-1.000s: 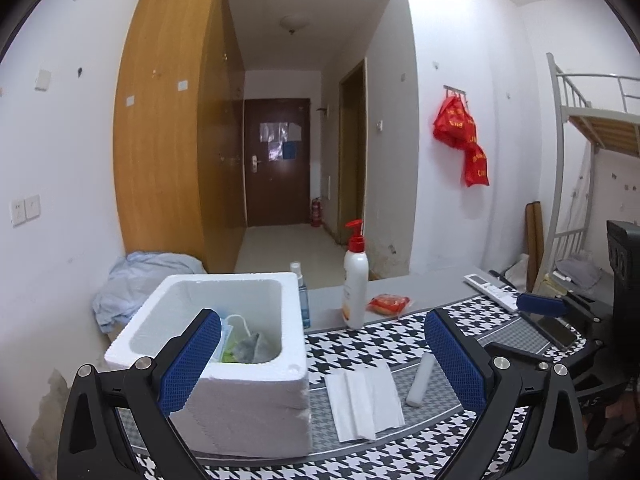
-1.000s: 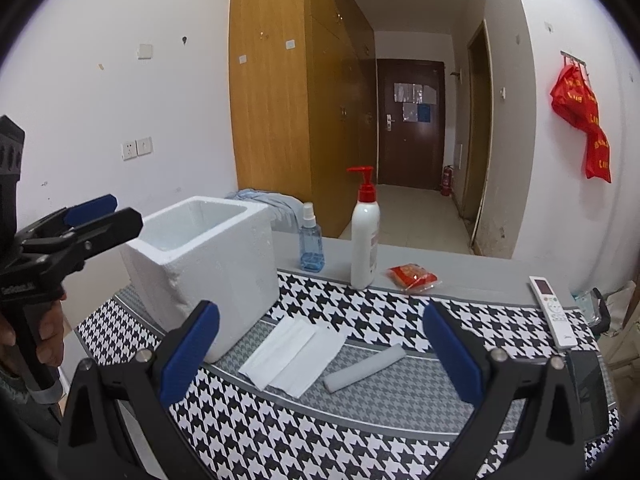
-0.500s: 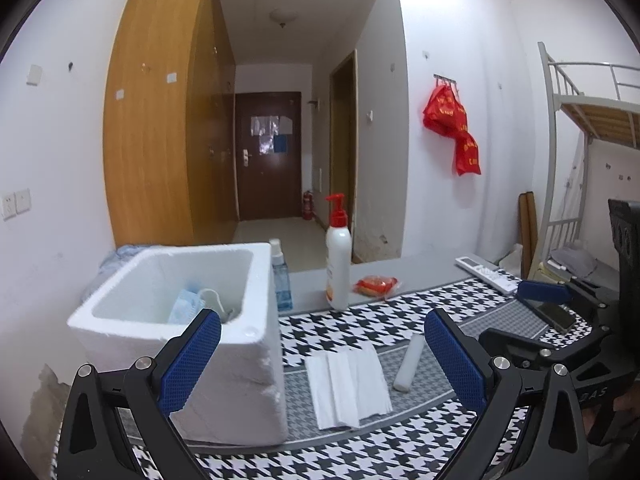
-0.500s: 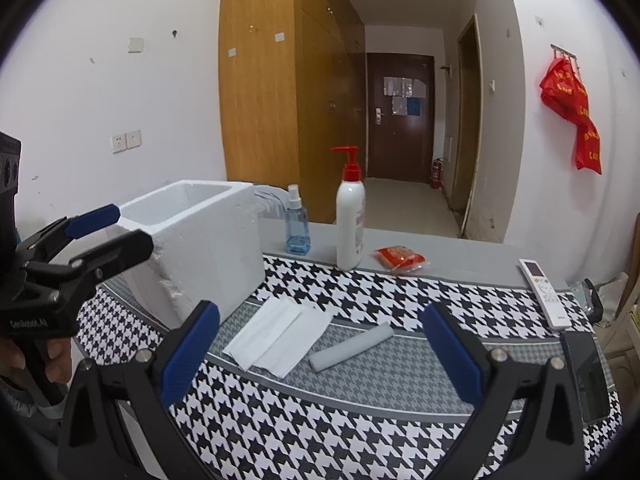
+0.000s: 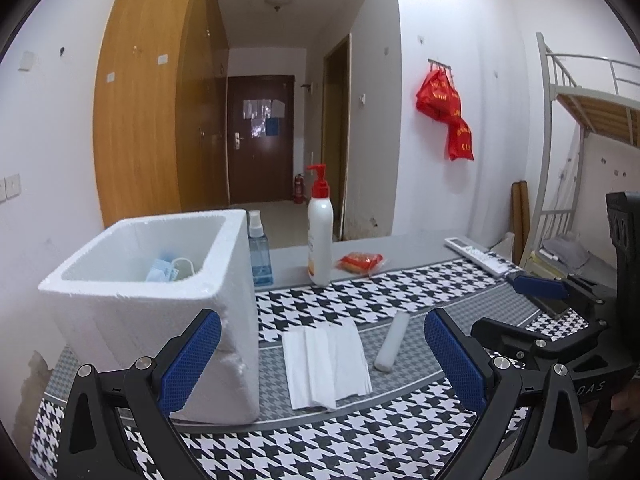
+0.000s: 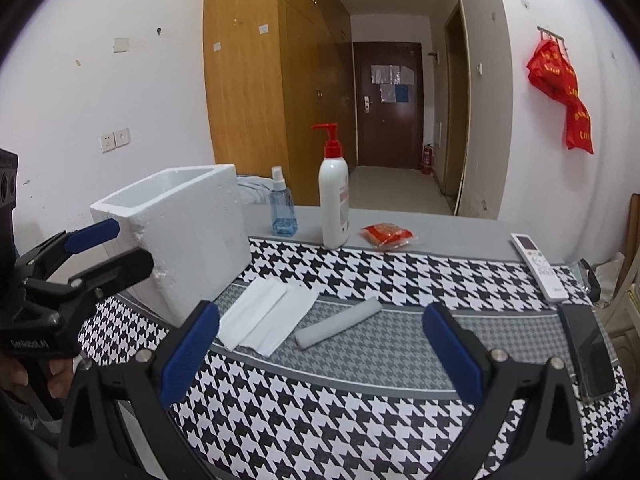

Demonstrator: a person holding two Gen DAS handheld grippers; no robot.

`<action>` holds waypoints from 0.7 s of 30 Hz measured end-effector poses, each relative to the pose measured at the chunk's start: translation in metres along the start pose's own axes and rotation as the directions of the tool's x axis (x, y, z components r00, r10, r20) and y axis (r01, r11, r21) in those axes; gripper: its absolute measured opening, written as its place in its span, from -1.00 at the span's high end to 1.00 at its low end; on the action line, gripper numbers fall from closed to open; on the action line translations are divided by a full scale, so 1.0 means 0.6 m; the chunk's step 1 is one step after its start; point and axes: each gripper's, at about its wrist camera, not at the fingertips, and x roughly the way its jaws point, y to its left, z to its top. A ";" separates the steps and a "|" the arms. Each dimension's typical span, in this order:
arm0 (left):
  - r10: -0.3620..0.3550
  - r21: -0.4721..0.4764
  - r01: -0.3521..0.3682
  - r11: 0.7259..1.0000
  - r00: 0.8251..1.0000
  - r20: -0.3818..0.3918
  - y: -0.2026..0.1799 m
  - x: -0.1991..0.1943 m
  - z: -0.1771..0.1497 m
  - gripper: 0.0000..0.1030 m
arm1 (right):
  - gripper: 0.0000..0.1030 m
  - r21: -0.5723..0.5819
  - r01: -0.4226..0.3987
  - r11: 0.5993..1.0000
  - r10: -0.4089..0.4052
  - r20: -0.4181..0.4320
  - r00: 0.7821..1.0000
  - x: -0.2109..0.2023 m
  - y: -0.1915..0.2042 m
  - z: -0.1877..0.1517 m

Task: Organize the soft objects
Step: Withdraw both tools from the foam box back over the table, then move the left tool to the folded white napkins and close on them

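Observation:
A white foam box (image 5: 160, 304) stands at the left of the houndstooth mat; it also shows in the right wrist view (image 6: 188, 240). A blue face mask (image 5: 162, 271) lies inside it. Folded white tissues (image 5: 326, 360) (image 6: 268, 320) and a rolled grey cloth (image 5: 392, 342) (image 6: 338, 322) lie on the mat right of the box. My left gripper (image 5: 322, 360) is open and empty, low in front of the box and tissues. My right gripper (image 6: 320, 352) is open and empty, in front of the tissues and roll.
A red-pump lotion bottle (image 6: 334, 196), a blue spray bottle (image 6: 283, 208) and a red snack packet (image 6: 386, 234) stand along the back. A remote (image 6: 540, 266) and a phone (image 6: 592, 354) lie at the right. A wall is behind the box.
My left gripper has come down and back from over the foam box, so the box's inside shows less. My right gripper has dropped and shifted a little closer to the mat.

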 end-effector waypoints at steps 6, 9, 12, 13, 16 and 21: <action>-0.002 0.004 0.002 1.000 0.999 -0.041 -0.007 0.020 -0.014 -0.98 | -0.99 -0.003 0.023 1.000 -0.023 -0.027 0.999 0.011 -0.006 -0.010; -0.005 0.005 0.006 1.000 0.998 -0.061 -0.008 0.029 -0.019 -0.98 | -0.99 0.006 0.030 1.000 -0.030 -0.042 0.999 0.017 -0.013 -0.012; -0.016 0.001 0.017 1.000 0.997 -0.075 -0.008 0.040 -0.023 -0.98 | -0.99 0.007 0.035 0.999 -0.034 -0.054 0.998 0.022 -0.017 -0.015; -0.018 -0.001 0.018 1.000 0.996 -0.082 -0.008 0.044 -0.024 -0.98 | -0.99 0.007 0.038 0.999 -0.037 -0.058 0.998 0.024 -0.019 -0.016; -0.023 -0.004 0.023 1.000 0.994 -0.107 -0.009 0.057 -0.026 -0.98 | -0.99 0.016 0.043 0.999 -0.042 -0.069 0.997 0.032 -0.025 -0.018; -0.009 -0.002 0.009 1.000 0.991 -0.137 -0.010 0.081 -0.032 -0.98 | -0.99 0.024 0.049 0.999 -0.046 -0.097 0.994 0.048 -0.034 -0.022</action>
